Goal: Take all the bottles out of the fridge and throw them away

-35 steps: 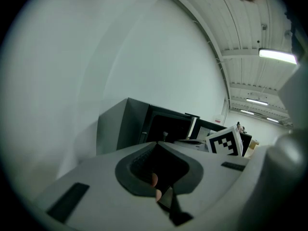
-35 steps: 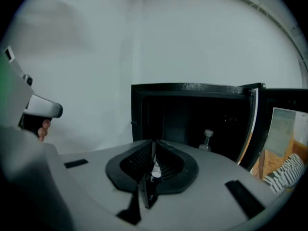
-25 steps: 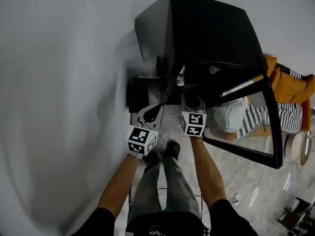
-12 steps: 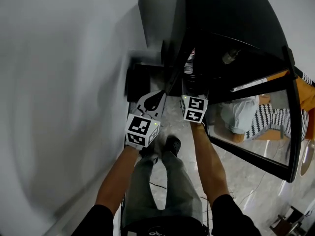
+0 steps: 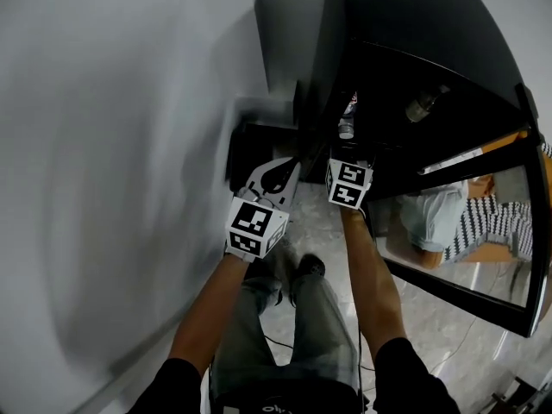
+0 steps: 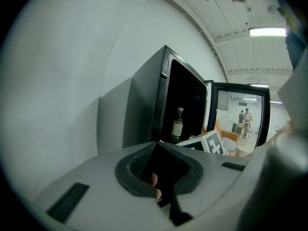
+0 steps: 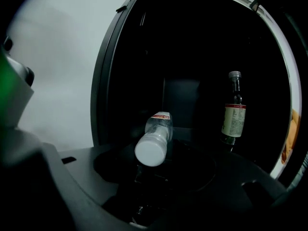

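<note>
A clear plastic white-capped bottle [image 7: 155,137] is laid lengthwise by the front edge of the black fridge [image 5: 388,15], cap towards the nearer right gripper [image 7: 161,177], whose just-opened jaws are spread empty; the left gripper [image 5: 276,176] is pressed together.

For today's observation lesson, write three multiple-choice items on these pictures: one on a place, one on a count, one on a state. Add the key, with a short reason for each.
1. In the right gripper view, where does the upright dark bottle stand relative to the lying clear bottle?
A. left of it
B. right of it
C. on top of it

2. How many bottles show inside the fridge?
A. one
B. four
C. two

3. The fridge door is:
A. open
B. shut
C. taken off

Key:
1 B, it stands further right on the same shelf.
2 C, only those two show.
3 A, the door is swung out and the inside is exposed.
</note>
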A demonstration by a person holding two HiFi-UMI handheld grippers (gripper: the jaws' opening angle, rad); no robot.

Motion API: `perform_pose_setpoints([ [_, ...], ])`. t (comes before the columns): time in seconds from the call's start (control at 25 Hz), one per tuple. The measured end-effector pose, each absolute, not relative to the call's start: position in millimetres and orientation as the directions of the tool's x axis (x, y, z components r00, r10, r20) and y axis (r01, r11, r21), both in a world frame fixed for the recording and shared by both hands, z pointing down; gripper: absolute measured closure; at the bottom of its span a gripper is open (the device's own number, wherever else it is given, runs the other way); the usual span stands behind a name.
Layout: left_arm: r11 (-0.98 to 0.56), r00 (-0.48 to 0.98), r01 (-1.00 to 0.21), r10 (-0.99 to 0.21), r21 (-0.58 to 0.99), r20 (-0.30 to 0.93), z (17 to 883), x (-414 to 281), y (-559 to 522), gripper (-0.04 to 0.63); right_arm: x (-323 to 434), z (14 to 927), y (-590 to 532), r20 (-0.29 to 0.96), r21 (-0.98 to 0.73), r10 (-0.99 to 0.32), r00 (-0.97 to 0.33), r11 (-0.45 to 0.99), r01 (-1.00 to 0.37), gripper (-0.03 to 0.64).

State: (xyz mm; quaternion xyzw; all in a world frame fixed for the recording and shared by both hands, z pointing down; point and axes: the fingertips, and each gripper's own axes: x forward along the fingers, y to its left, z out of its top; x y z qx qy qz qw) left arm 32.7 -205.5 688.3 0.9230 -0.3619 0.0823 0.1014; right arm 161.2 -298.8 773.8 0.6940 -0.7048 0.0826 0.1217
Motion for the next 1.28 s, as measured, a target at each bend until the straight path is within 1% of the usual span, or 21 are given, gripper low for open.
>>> perform_pose_setpoints([
  [0.12, -0.725, 0.728, -0.68, -0.65, 0.11, 0.219, 689.7, 33.9, -209.0, 0.595, 162.7, 777.7, -302.7, 0.28, 0.064, -0.96, -0.002, 0.021, -0.998, 0.388],
  [0.16, -0.729, 0.73, -0.677, -0.648, 0.101, 0.219, 689.6, 35.3, -209.5, 0.595, 163.1, 778.1, -302.9, 0.28, 0.068, -0.96, -0.002, 0.022, -0.997, 0.406],
  [0.2, -0.734, 0.733, -0.673, -0.644, 0.091, 0.218, 689.3, 36.9, -209.3, 0.595, 164.0, 777.8, -302.1, 0.279, 0.07, -0.96, -0.003, 0.023, -0.997, 0.411],
  [0.52, -0.747, 0.74, -0.66, -0.63, 0.077, 0.234, 670.6, 42.8, -203.2, 0.595, 182.0, 744.2, -276.3, 0.26, 0.047, -0.966, 0.001, 0.012, -0.999, 0.416],
  [0.84, -0.75, 0.741, -0.658, -0.63, 0.065, 0.234, 579.8, 47.1, -186.0, 0.595, 205.7, 666.4, -244.2, 0.294, 0.042, -0.956, 0.007, 0.006, -0.999, 0.417],
  [1.0, -0.751, 0.741, -0.658, -0.631, 0.058, 0.228, 535.1, 52.3, -182.9, 0.595, 214.6, 619.4, -231.7, 0.292, 0.046, -0.956, 0.012, 0.001, -0.999, 0.417],
  [1.28, -0.74, 0.733, -0.668, -0.636, 0.079, 0.239, 466.8, 59.5, -157.3, 0.595, 218.4, 536.9, -175.8, 0.315, 0.021, -0.949, -0.023, 0.032, -0.999, 0.417],
])
